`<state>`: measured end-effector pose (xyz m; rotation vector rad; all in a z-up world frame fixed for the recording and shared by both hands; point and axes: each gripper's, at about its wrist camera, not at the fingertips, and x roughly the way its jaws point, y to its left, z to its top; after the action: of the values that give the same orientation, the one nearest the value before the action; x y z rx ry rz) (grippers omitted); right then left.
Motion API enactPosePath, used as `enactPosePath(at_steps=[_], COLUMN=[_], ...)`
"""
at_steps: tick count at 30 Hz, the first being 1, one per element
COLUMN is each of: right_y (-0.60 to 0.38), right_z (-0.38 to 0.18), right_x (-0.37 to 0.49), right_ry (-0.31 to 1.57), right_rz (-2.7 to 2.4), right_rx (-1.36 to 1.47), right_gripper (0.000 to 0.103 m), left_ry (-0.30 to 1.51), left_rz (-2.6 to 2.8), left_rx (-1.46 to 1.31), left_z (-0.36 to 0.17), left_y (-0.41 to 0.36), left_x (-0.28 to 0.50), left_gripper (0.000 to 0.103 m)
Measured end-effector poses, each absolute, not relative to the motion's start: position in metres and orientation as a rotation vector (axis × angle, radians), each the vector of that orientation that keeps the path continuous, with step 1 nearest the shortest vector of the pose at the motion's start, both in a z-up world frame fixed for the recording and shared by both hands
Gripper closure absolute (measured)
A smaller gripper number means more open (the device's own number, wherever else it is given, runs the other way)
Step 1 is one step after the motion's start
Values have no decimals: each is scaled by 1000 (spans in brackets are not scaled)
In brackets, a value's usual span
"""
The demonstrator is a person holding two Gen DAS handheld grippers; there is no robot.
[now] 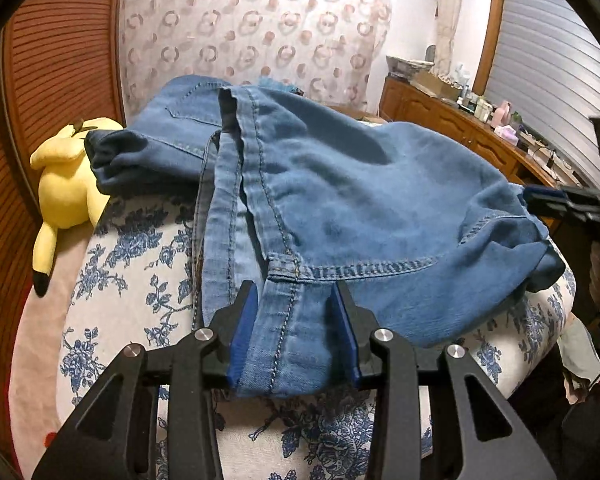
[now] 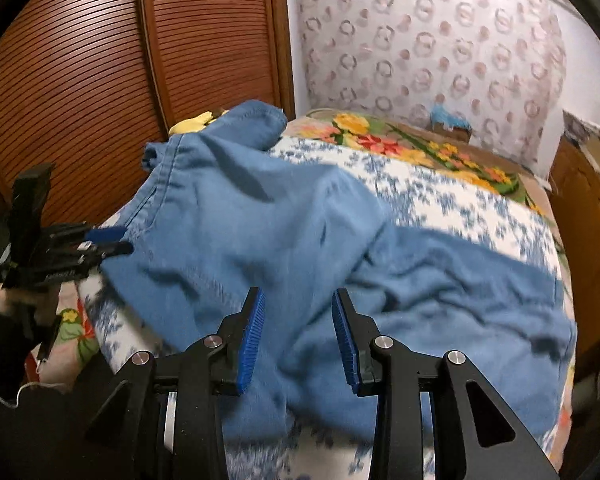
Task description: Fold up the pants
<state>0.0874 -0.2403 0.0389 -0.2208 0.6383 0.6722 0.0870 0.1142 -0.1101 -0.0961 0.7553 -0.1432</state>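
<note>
Two grippers in view. My left gripper (image 1: 296,300) has denim between its fingers, but the pads stand apart from the fabric at the tips, so I can't tell if it's pinching. In the right view, left gripper (image 2: 112,240) sits mid-left at the jeans' edge. Right gripper (image 2: 298,304) is spread, hovering over the jeans (image 2: 300,240) in lower centre, holding nothing. Jeans lie crumpled across the bed (image 2: 440,184), filling centre frame. Yellow plush (image 1: 64,184) mid-left in the left view, beside the jeans
</note>
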Motion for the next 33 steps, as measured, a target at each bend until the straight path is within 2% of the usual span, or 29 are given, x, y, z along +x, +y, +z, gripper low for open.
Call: enactPosePath(at_steps=[7,9,11,14,25,29,31,32,33], right_y=[-235,-234,-233,-240,-259,-266,-270,-269,-271], right_z=[40,35,31,41,26,32,34,34,35], right_x=[77,76,73,61,43,45,44,43,43], right_ry=[652,660,665,644,702,682,671,665,659], right_rz=[732,733,727,736,729,706,695,689,682], right_rx=[-214,-231,-260,-262,-233,-190,-171,-161,-153], right_gripper=[68,79,95,100,100,78,75,74,73], left_ry=[759,760,763,763,780,779,772,770,769], left_rz=[-140,-139,-137,-137,-142,-140,-138,-141,-139], left_rx=[-98,-102,-103,-108,-100,-99,-88,-88,-89], left_z=[-112,-113,-113,-114,-117,-118,-118,-118,-118], left_y=[112,113,113,114,110,110,109,109,109], left_x=[86,87,87,87,87,87,87,86,86], left_gripper=[64,64,64,64,63,63,63,76,82])
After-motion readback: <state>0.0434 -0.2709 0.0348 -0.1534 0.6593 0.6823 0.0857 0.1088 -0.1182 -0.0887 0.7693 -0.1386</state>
